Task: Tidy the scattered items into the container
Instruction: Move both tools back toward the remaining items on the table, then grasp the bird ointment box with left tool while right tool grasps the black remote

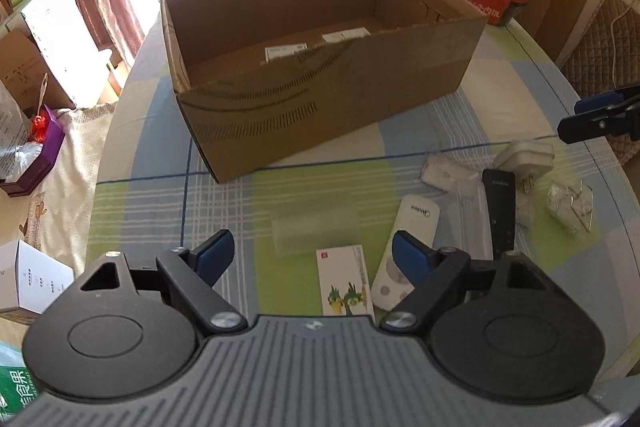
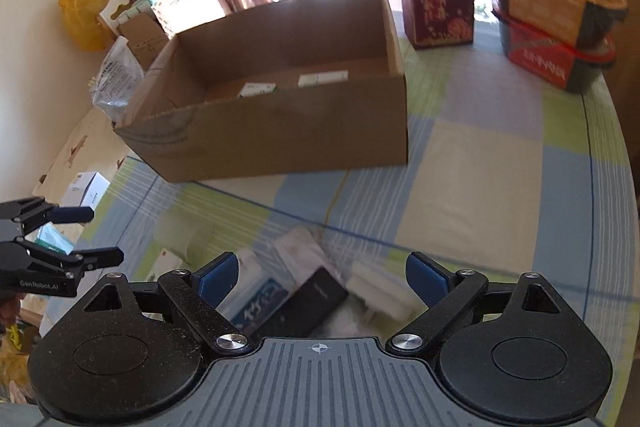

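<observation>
Both tongs are hanging released: left gripper [image 1: 312, 255] over the white remote [image 1: 404, 259], right gripper [image 2: 322, 275] over the black remote [image 2: 304, 307], items lying near the cardboard box [image 1: 320, 99] for loading

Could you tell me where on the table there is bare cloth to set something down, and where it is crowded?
Bare cloth lies right of the cardboard box, before the stacked tubs, and left of the clear plastic case. It is crowded around the white remote, black remote and charger.
</observation>
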`<state>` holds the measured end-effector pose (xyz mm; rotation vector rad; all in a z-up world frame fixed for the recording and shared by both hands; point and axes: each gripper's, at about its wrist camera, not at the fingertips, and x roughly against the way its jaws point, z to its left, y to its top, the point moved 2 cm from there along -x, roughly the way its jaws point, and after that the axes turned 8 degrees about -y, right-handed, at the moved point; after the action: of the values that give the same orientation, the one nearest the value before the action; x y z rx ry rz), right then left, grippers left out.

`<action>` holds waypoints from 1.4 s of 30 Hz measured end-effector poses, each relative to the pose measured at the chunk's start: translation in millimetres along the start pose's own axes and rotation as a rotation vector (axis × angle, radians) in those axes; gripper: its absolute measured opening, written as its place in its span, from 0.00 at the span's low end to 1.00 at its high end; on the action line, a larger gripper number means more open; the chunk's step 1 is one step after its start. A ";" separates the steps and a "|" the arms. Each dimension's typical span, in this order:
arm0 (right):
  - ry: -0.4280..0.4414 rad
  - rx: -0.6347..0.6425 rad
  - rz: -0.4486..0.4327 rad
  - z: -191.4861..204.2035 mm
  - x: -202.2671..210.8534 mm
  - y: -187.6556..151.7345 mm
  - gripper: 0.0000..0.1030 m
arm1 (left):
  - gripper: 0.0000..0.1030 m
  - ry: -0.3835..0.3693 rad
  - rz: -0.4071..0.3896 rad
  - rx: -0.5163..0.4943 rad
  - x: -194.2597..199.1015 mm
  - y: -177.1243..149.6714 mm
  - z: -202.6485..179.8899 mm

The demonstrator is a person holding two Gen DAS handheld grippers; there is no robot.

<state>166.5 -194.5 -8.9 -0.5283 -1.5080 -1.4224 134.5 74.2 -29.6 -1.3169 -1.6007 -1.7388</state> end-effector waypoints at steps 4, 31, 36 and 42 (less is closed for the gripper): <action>-0.010 -0.052 0.005 2.5 -3.4 -20.7 0.93 | 0.76 -0.015 0.056 -0.041 -16.4 -20.9 -7.3; -0.061 -0.307 0.100 35.3 -69.1 -76.9 0.69 | 0.33 -0.051 0.152 -0.113 -59.5 -57.0 5.9; -0.107 -0.322 0.078 34.8 -82.7 -72.5 0.69 | 0.33 -0.051 0.145 -0.104 -59.1 -57.3 6.1; -0.165 -0.240 0.062 45.4 -92.0 -66.0 0.57 | 0.35 -0.046 0.138 -0.100 -61.6 -53.3 4.4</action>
<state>137.2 -140.3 -114.2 -0.8505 -1.4424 -1.5519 120.2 73.9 -110.0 -1.4878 -1.4268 -1.7354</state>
